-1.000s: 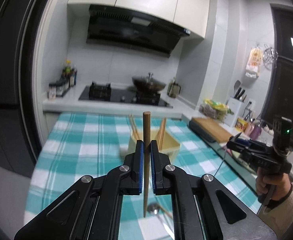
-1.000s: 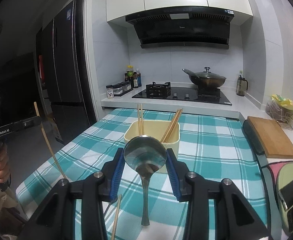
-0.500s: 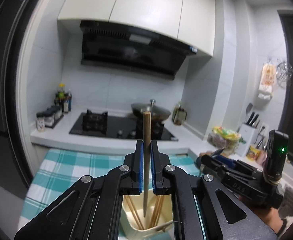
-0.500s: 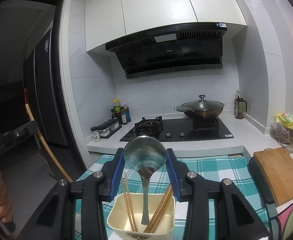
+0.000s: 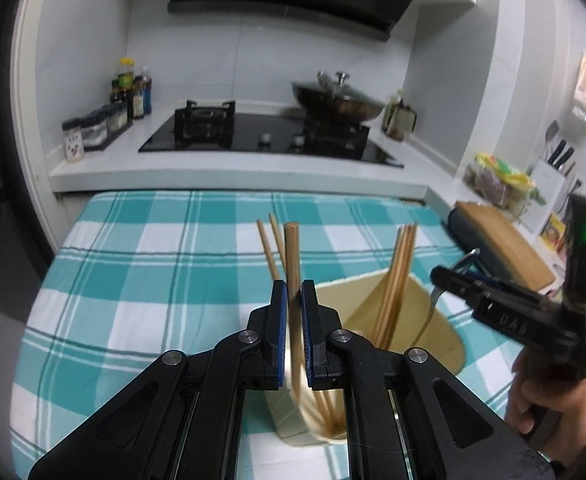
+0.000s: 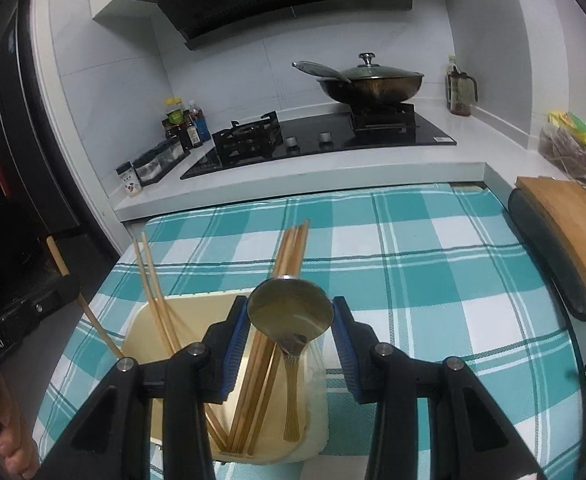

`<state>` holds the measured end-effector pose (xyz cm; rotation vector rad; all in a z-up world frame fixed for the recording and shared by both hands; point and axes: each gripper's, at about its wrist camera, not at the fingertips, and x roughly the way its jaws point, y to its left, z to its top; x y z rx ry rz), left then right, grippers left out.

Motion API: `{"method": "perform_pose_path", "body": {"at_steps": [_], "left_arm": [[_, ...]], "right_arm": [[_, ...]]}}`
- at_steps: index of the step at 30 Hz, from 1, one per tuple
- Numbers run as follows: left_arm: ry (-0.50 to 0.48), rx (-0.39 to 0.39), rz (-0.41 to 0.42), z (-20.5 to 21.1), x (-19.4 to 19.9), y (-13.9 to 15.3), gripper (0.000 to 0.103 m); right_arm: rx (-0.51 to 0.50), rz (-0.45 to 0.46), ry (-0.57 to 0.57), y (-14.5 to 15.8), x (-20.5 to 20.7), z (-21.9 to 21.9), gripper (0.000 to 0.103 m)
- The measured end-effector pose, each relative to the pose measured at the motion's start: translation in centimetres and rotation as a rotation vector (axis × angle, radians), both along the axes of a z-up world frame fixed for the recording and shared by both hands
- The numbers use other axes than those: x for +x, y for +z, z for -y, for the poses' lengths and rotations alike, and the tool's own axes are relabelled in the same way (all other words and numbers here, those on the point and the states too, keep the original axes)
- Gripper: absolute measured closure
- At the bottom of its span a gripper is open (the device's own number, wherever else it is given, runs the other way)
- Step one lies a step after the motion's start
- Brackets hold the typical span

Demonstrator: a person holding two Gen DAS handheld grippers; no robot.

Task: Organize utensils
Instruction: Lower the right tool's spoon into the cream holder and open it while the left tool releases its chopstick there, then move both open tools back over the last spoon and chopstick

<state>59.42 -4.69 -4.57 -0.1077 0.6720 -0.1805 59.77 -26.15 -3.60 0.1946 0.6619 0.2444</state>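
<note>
Left gripper (image 5: 292, 332): blue pads nearly together, clamped on a single wooden chopstick (image 5: 292, 256). The chopstick stands close to upright between the pads, blunt end up, lower end going down into the cream utensil box (image 5: 441, 332). From the right wrist view the same chopstick (image 6: 59, 258) shows at the left edge, slanting down to the box rim.

Right gripper (image 6: 291, 340): jaws spread moderately wide, the pads bearing on either side of the bowl of a metal spoon (image 6: 289, 312). Bowl up, handle hanging straight down inside the utensil box (image 6: 141, 320). Whether the handle tip touches the box floor: cannot tell. In the left wrist view the right gripper (image 5: 457, 276) sits above the box's right side, with the spoon handle (image 5: 429, 312) curving down into it.

Box contents: two chopsticks (image 6: 149, 280) leaning against the left side, a bundle of chopsticks (image 6: 293, 248) leaning near the centre, just beside the spoon handle.

The box stands on the bench, which is covered by a teal-and-white checked cloth (image 6: 433, 272). Behind the bench: black hob (image 6: 325, 136) with a lidded wok (image 6: 373, 80), spice jars (image 6: 149, 166) to its left. Wooden cutting board (image 6: 569, 224) at the right edge of the bench.
</note>
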Motion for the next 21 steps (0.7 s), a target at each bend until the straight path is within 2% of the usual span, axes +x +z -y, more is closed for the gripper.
{"method": "perform_pose_path", "body": {"at_steps": [1, 2, 3, 6, 7, 9, 12, 15, 17, 19, 21], "left_arm": [[0.007, 0.000, -0.015, -0.1, 0.2, -0.2, 0.096], [0.011, -0.010, -0.029, -0.3, 0.2, -0.3, 0.091], [0.015, -0.030, -0.043, -0.8, -0.2, -0.2, 0.080], [0.011, -0.051, -0.036, -2.4, -2.5, 0.3, 0.065], [0.004, -0.043, -0.034, -2.9, -3.8, 0.4, 0.063], [-0.006, -0.018, -0.043, -4.1, -6.9, 0.1, 0.053], [-0.023, 0.009, -0.083, -6.2, -12.5, -2.2, 0.036], [-0.020, 0.057, -0.160, -7.6, -18.0, -6.8, 0.034], [0.006, 0.091, -0.217, -8.1, -21.1, -10.1, 0.034], [0.047, 0.069, -0.263, -8.6, -23.5, -12.9, 0.034], [0.081, 0.008, -0.289, -9.2, -25.0, -14.8, 0.034]], "right_arm": [[0.017, -0.014, -0.002, -0.3, 0.7, 0.1, 0.060], [0.032, -0.026, -0.004, -0.3, 0.8, 0.2, 0.060], [0.040, -0.036, -0.010, -0.2, 0.7, 0.3, 0.058], [0.063, -0.011, -0.006, 0.8, -0.8, 1.1, 0.056], [0.064, -0.001, 0.002, 1.0, -1.5, 1.3, 0.056], [0.052, 0.019, 0.027, 1.7, -3.9, 2.1, 0.056], [0.009, 0.033, 0.069, 1.4, -8.5, 3.1, 0.052], [-0.066, 0.025, 0.091, -1.1, -14.1, 4.1, 0.050], [-0.137, -0.002, 0.091, -4.4, -18.1, 4.5, 0.050], [-0.189, -0.045, 0.075, -7.8, -21.5, 5.0, 0.050], [-0.211, -0.097, 0.061, -11.0, -24.3, 5.2, 0.050]]}}
